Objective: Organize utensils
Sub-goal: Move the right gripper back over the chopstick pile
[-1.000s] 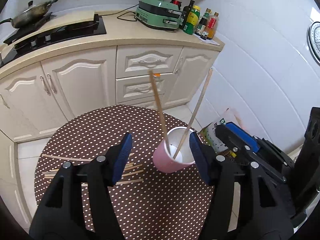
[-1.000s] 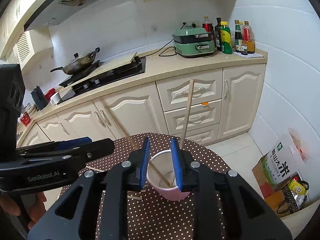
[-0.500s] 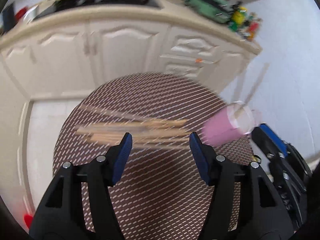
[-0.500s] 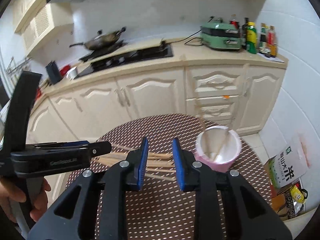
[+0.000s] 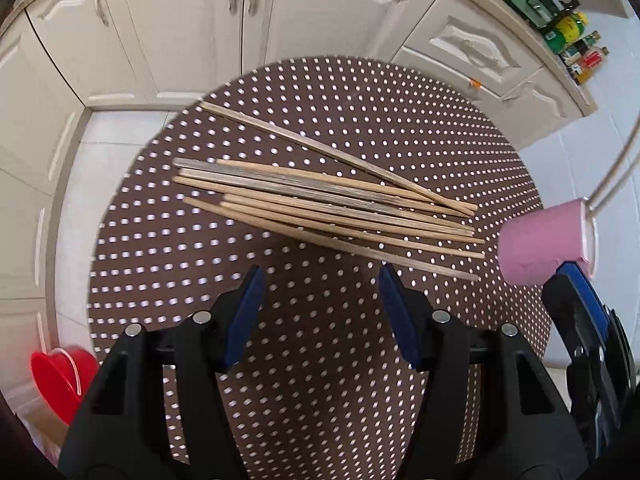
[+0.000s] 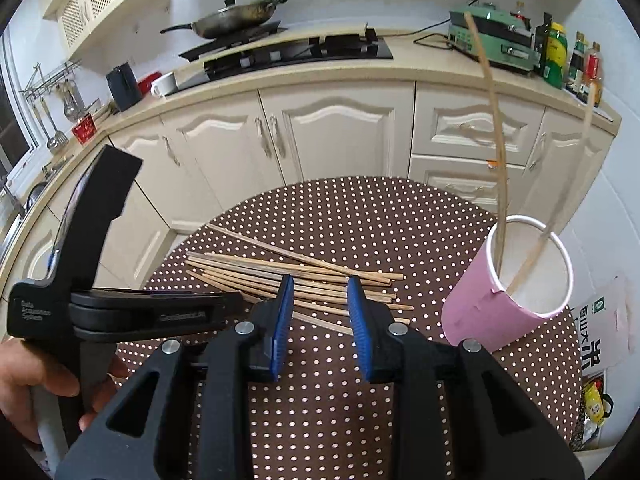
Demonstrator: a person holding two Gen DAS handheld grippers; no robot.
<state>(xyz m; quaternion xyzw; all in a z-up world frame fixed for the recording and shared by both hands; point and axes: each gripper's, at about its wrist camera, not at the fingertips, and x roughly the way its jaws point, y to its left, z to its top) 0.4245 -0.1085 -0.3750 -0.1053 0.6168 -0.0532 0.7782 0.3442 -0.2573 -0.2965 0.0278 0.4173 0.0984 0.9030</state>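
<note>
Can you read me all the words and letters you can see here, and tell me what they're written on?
"Data Acquisition System": small grey print on the handle end of the left claw, only just readable.
Grey brand lettering on the left claw's arm: too blurred to read.
Large Chinese characters, the biggest "米": on the rice bag beside the table.
Labels on the sauce bottles and the red tag on the counter: too small to read.

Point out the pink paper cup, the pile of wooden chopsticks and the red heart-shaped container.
pink paper cup (image 6: 476, 312), right wrist view, outer side wall.
pile of wooden chopsticks (image 5: 320, 204), left wrist view, middle of the pile.
red heart-shaped container (image 5: 60, 380), left wrist view, inner red wall.
</note>
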